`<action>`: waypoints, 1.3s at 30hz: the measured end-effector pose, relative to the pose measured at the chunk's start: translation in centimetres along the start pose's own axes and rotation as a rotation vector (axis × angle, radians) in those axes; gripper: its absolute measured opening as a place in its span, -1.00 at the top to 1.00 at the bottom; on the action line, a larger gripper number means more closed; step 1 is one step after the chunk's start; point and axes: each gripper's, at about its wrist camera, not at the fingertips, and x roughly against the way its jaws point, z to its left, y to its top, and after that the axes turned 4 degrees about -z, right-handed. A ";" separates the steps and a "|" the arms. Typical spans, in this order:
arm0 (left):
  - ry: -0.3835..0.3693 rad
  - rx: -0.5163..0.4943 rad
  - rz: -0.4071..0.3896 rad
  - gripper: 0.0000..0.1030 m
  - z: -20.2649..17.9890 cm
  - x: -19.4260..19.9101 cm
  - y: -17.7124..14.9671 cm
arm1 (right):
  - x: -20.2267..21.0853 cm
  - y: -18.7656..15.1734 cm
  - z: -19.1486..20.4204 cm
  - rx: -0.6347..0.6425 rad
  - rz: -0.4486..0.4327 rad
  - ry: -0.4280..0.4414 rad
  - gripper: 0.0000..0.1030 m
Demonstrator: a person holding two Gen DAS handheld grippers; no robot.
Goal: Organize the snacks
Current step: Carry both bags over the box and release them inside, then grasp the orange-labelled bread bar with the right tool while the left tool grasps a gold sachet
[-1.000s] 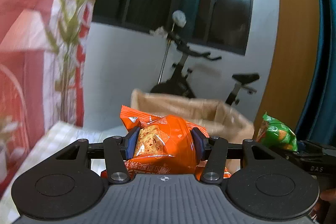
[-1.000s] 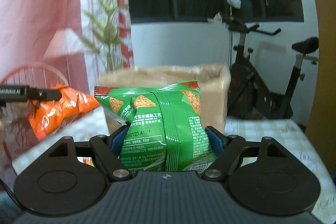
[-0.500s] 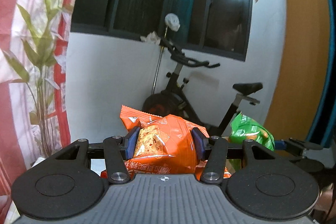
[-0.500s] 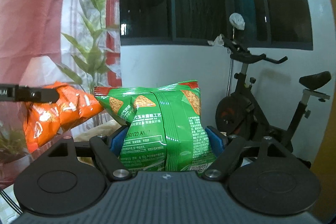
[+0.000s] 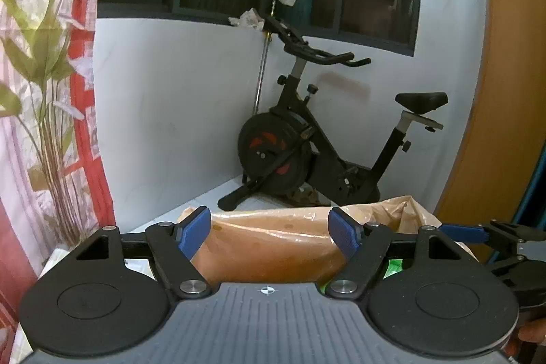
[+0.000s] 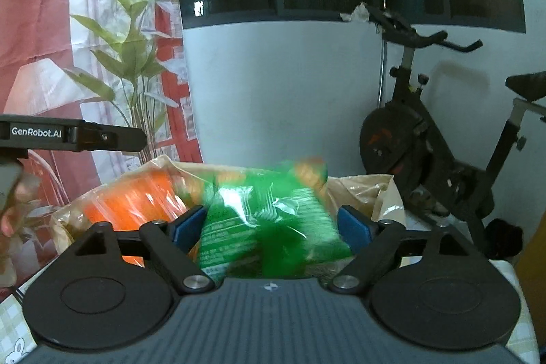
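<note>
My left gripper (image 5: 269,232) is open and empty above the brown paper bag (image 5: 273,248). My right gripper (image 6: 271,227) is open; a green snack packet (image 6: 273,227), blurred, sits loose between its fingers above the bag (image 6: 361,190). An orange snack packet (image 6: 136,197) lies inside the bag at the left. The left gripper (image 6: 71,135) shows at the left of the right wrist view, and the right gripper (image 5: 491,234) at the right of the left wrist view. A sliver of green (image 5: 392,266) shows beside my left gripper's right finger.
An exercise bike (image 5: 307,142) stands on the floor behind the bag against a white wall. A red and white curtain with a leaf print (image 5: 41,91) hangs at the left. A checked tablecloth (image 6: 512,323) covers the table under the bag.
Both grippers have opened. The orange packet has left my left gripper and lies in the bag. The green packet has come loose from my right gripper and is dropping.
</note>
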 end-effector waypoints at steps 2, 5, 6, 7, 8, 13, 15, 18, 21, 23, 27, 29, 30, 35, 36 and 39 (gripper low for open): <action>-0.004 0.018 0.005 -0.51 0.4 0.5 0.0 | 0.3 0.1 -0.1 -0.014 -0.002 0.000 -0.71; -0.007 0.032 0.012 -0.51 1.0 2.1 -0.4 | 1.4 0.0 -0.2 -0.040 -0.006 0.010 -0.71; -0.004 0.033 0.012 -0.51 1.1 2.7 -0.5 | 2.0 -0.1 -0.3 -0.048 -0.010 0.015 -0.71; 0.001 0.032 0.009 -0.51 1.3 3.4 -0.7 | 2.5 -0.2 -0.2 -0.057 -0.016 0.019 -0.71; 0.002 0.037 0.010 -0.51 1.6 4.3 -1.0 | 3.3 -0.4 -0.1 -0.068 -0.022 0.025 -0.71; 0.004 0.079 0.013 -0.51 2.5 8.6 -3.0 | 7.0 -1.8 0.8 -0.107 -0.065 0.051 -0.71; 0.009 0.094 0.015 -0.51 2.7 10.5 -4.4 | 8.6 -2.7 1.4 -0.100 -0.089 0.056 -0.71; 0.030 0.127 0.027 -0.51 3.0 12.4 -6.7 | 10.7 -4.3 2.6 -0.067 -0.123 0.055 -0.71; 0.053 0.171 0.054 -0.50 3.5 13.6 -9.4 | 12.2 -6.1 3.7 -0.043 -0.128 0.055 -0.70; 0.061 0.193 0.075 -0.50 3.6 13.9 -11.1 | 13.0 -7.2 4.1 -0.043 -0.126 0.056 -0.70; 0.095 0.247 0.159 -0.46 4.2 13.5 -14.9 | 14.5 -9.6 4.6 -0.056 -0.119 0.046 -0.57; 0.108 0.263 0.197 -0.42 4.4 13.2 -16.3 | 14.7 -10.6 4.5 -0.063 -0.103 0.030 -0.53; 0.119 0.260 0.216 -0.41 4.3 13.0 -17.0 | 14.7 -11.3 4.5 -0.065 -0.086 0.018 -0.51; 0.121 0.259 0.267 -0.40 3.9 12.4 -19.0 | 13.5 -14.4 4.1 -0.093 0.059 -0.029 -0.46; 0.121 0.258 0.274 -0.40 3.7 12.4 -19.5 | 13.1 -15.2 4.0 -0.095 0.100 -0.042 -0.45; 0.120 0.246 0.300 -0.39 2.8 12.2 -20.6 | 11.5 -17.3 3.7 -0.130 0.220 -0.063 -0.33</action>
